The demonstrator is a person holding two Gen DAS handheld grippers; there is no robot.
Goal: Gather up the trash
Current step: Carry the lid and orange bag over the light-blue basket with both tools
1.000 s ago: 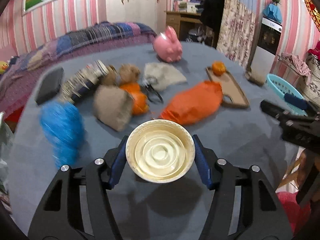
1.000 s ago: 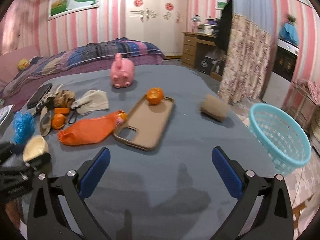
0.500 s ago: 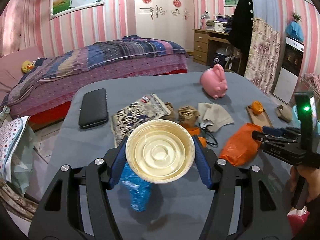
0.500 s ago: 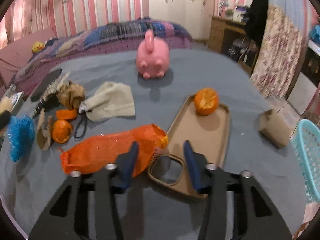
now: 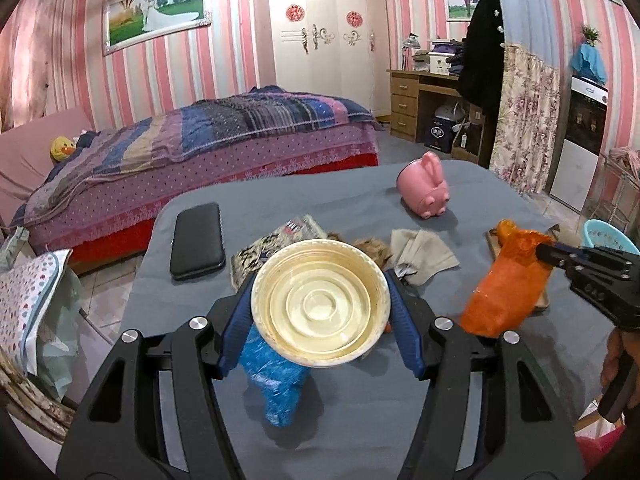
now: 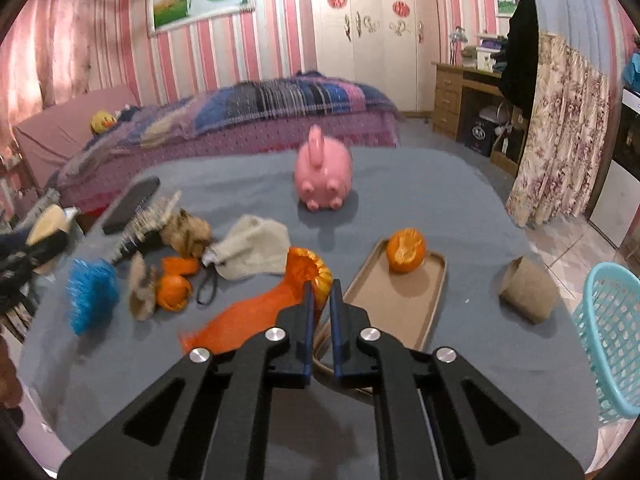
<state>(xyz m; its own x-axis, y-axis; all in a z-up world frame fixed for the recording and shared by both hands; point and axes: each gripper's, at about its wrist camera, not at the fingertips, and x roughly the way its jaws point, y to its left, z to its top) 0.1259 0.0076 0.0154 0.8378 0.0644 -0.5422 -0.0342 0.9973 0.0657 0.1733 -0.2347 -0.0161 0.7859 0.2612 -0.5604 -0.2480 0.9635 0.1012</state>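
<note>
Two grippers worked over the grey table (image 6: pixel 420 184). The left gripper (image 5: pixel 320 300) clamped a cream paper bowl (image 5: pixel 320 304) above the near edge. The right gripper (image 6: pixel 320 292) was pinched closed on the orange bag (image 6: pixel 256 312), beside the brown tray (image 6: pixel 400 300). Much free cloth lay in front; a turquoise basket (image 6: pixel 612 340) stood off the right edge, a bed (image 5: pixel 208 140) behind.
</note>
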